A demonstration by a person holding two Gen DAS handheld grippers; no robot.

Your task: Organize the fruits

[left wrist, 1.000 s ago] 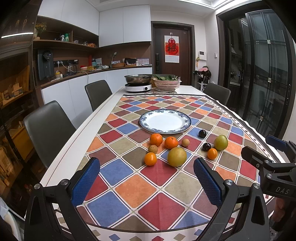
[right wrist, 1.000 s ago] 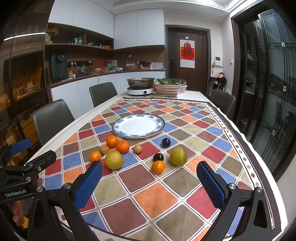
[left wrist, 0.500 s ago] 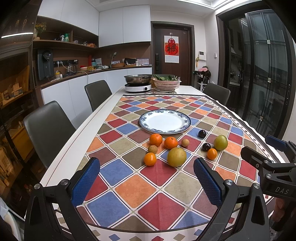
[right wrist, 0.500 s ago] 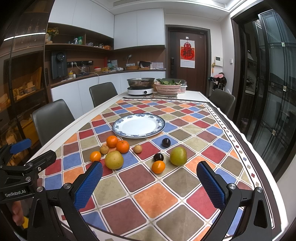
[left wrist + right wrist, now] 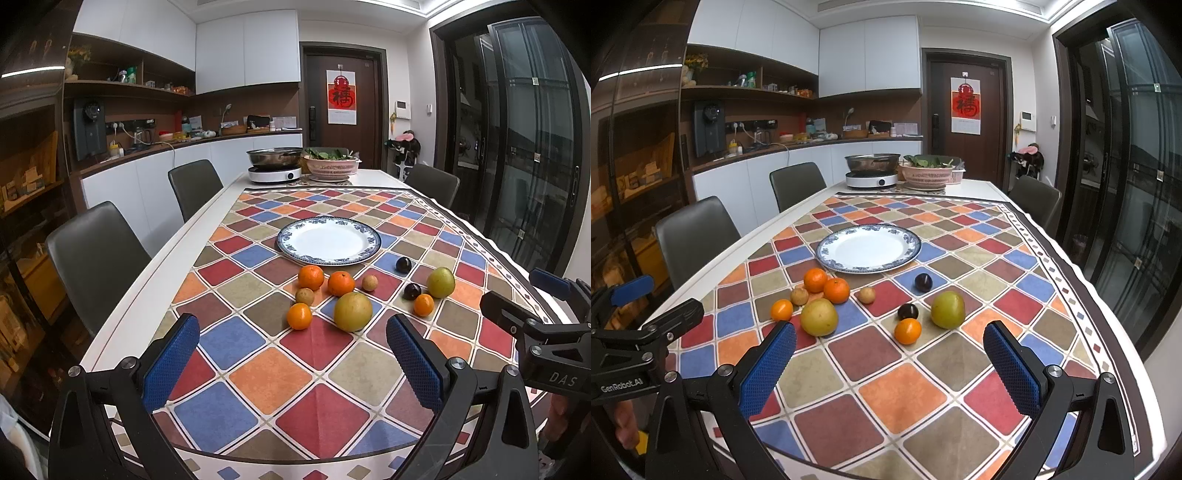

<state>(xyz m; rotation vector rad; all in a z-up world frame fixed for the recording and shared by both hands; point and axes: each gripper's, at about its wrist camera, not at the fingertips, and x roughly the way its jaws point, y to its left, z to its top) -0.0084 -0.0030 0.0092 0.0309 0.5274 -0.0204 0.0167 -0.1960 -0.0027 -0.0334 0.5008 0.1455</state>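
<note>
Jaws spread wide and empty on both the left gripper (image 5: pixel 291 365) and the right gripper (image 5: pixel 890 369), low in each frame, exactly as in the frames a second earlier: nothing has moved, so the sorting appears not yet begun. Across the checkered tablecloth (image 5: pixel 258 376) at frame centre, the blue-rimmed plate (image 5: pixel 373 240) sits bare. Below it the loose fruit lies scattered: a large yellow-green fruit (image 5: pixel 352 311), a green one (image 5: pixel 948 309) to the right, oranges (image 5: pixel 311 277) and two dark plums (image 5: pixel 923 282), none touching the plate.
</note>
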